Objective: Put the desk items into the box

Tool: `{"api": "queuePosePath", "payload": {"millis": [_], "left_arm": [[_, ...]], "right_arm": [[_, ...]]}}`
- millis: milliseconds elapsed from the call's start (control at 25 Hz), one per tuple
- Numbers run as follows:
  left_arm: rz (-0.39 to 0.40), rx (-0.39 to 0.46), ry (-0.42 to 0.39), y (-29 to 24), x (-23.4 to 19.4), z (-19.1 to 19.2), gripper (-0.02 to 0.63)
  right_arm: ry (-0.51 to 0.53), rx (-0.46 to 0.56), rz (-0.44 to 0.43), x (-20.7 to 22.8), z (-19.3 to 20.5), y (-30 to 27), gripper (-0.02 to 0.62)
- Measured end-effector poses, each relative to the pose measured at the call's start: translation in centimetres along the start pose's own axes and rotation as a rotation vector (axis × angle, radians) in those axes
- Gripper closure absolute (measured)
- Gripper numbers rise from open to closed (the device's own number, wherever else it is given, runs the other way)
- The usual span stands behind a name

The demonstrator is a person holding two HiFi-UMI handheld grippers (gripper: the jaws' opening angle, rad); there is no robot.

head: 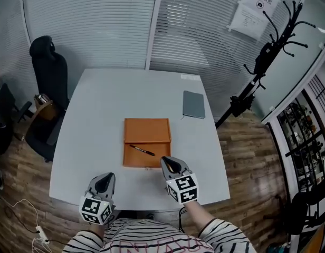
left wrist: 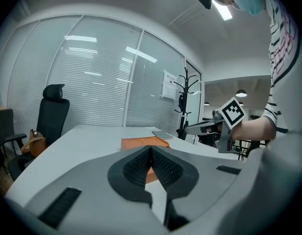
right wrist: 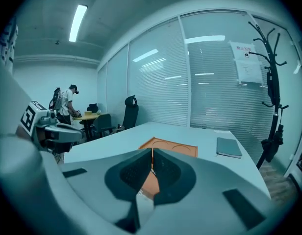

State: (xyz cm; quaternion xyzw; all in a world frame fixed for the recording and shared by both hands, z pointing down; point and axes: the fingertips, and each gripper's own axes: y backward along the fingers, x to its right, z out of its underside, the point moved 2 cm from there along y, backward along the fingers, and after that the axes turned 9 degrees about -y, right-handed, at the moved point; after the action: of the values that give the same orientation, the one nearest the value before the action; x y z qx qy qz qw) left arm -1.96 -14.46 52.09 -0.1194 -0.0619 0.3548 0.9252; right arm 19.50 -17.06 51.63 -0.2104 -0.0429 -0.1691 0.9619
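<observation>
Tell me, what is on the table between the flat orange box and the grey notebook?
Nothing: the head view shows only bare white tabletop between the flat orange box and the grey rectangular notebook. The right gripper view agrees.

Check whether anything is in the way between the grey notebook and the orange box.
Nothing visible does. Only bare table separates the notebook from the box. A pen already lies inside the box, in its near part.
</observation>
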Motion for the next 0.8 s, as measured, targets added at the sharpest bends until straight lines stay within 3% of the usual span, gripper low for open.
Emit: {"api": "queuePosePath", "payload": {"millis": [440,800], "left_arm": [[0.003,0.02,0.007,1.0,2.6,-0.3,0.584],[0.005,0.012,0.005,2.2,4.3,0.2,0.584]], "right_arm": [[-0.083,0.108,-0.046,-1.4,0.5,6.5,0.569],[-0.102,0.085,-0.029,-1.1,3.2,8.9,0.569]]}}
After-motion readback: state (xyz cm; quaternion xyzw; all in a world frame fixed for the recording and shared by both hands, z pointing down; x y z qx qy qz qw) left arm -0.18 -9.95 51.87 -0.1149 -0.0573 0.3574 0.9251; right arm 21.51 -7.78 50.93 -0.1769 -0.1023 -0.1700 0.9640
